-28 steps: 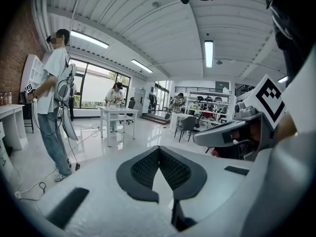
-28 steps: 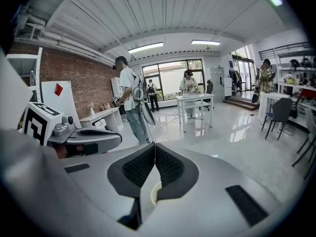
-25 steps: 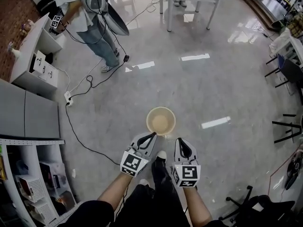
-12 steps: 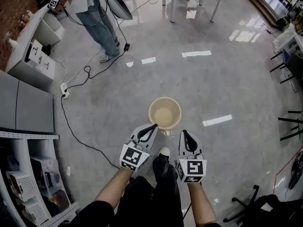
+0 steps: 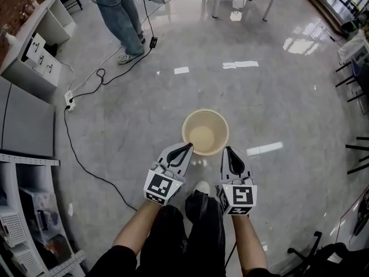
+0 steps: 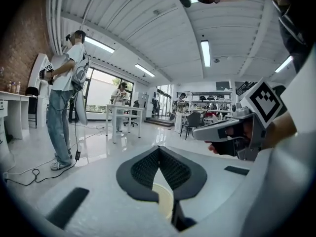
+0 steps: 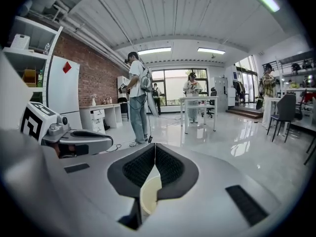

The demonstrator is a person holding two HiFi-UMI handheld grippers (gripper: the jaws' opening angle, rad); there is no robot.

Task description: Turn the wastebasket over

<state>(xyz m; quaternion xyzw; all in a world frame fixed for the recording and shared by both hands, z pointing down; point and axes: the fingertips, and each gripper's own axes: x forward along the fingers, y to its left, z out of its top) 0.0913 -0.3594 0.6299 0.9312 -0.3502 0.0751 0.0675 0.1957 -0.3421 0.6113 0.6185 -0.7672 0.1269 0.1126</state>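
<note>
As left claw [image 5: 188, 146] and right claw [image 5: 229, 150] — shut — maybe touch the wastebasket [image 5: 205, 135], a cable [image 5: 98, 178] lies leftward.

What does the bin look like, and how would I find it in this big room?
Start at the wide, shiny grey floor in the middle of the room. Just in front of the white left gripper and the white right gripper stands a round cream plastic wastebasket, upright with its open mouth facing up. It is the only round tub there; the thin black cable lies well off to its left.
</note>
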